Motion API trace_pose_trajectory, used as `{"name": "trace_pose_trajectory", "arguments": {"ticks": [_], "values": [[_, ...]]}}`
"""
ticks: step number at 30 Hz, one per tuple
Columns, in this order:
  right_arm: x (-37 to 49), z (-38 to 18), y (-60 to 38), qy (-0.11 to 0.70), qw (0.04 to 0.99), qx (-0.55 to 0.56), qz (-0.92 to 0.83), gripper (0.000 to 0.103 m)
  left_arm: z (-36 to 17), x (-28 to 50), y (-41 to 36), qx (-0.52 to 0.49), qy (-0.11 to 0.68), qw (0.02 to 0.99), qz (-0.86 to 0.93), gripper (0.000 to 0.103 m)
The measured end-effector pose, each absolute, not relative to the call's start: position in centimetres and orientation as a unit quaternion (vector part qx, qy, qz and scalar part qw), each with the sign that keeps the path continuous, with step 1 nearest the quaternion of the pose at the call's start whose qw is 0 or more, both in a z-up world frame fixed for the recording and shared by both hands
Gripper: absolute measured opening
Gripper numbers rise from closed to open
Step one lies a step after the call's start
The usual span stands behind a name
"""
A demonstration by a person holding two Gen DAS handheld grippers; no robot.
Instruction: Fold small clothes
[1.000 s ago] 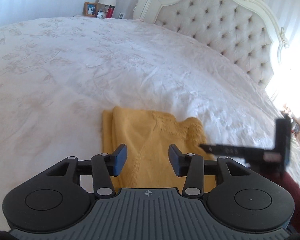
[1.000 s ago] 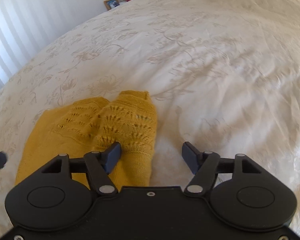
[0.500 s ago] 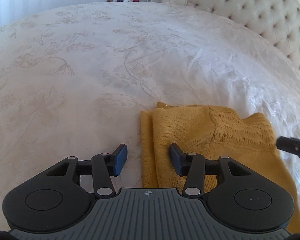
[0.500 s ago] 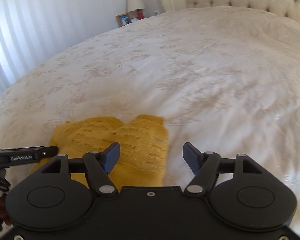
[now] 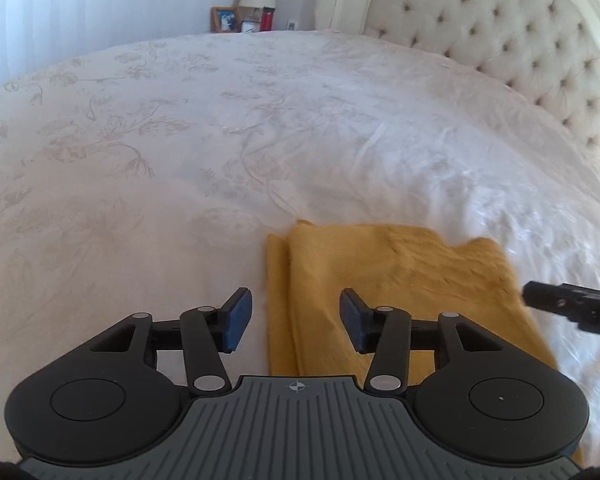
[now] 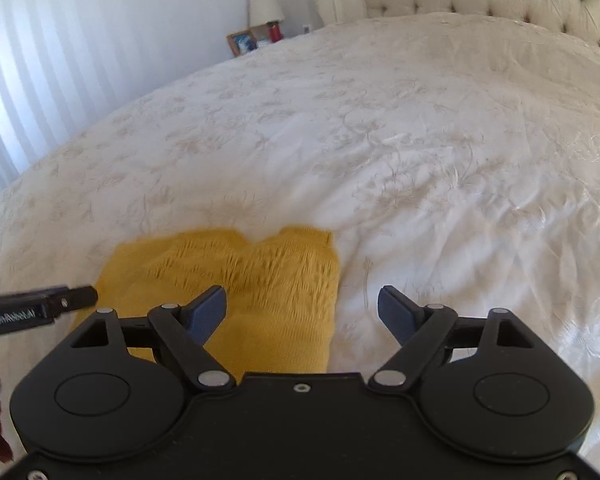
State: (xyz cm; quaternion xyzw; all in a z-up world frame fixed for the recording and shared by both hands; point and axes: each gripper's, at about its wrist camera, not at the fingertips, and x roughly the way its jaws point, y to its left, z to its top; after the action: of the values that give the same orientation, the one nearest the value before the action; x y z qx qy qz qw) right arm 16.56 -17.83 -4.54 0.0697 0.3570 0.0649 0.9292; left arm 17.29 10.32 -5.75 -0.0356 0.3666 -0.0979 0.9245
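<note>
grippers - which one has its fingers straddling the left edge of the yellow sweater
The left gripper: its fingers bracket the yellow sweater's layered left edge. The right gripper straddles the opposite edge.

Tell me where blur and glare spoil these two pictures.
Left wrist view: window glare washes out the right edge beside the headboard; the yellow sweater is slightly smeared. Right wrist view: the sweater's knit is motion-blurred; both views bend the bedspread fisheye-fashion.
</note>
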Motion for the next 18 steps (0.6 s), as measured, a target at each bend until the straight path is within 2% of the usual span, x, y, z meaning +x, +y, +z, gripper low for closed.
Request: {"name": "trace_pose_trajectory", "arguments": {"ticks": [2,6,11,12,15,18], "values": [[16.1,-5.7,-17.7,0.38,0.923,0.048,0.047,0.084,-6.3,15.9,9.9,-0.018,0.376,0.921,-0.103,0.047],[15.5,-7.3,-19.3,0.411,0.905,0.103,0.029,0.09,-8.2,14.4,10.3,-0.018,0.39,0.916,-0.092,0.053],[11.9,-3.4,-18.9,0.365,0.926,0.093,0.031,0.094,-6.4,12.8,10.8,-0.034,0.374,0.923,-0.08,0.051],[11.0,-2.5,-18.8,0.352,0.931,0.093,0.032,0.102,-5.8,11.9,10.7,-0.032,0.366,0.927,-0.077,0.051],[8.0,-0.8,-18.4,0.331,0.938,0.098,0.04,0.102,-4.3,9.7,10.4,-0.037,0.36,0.929,-0.076,0.052],[5.9,-0.5,-17.7,0.331,0.938,0.092,0.046,0.102,-3.5,7.4,9.8,-0.04,0.353,0.932,-0.076,0.059]]}}
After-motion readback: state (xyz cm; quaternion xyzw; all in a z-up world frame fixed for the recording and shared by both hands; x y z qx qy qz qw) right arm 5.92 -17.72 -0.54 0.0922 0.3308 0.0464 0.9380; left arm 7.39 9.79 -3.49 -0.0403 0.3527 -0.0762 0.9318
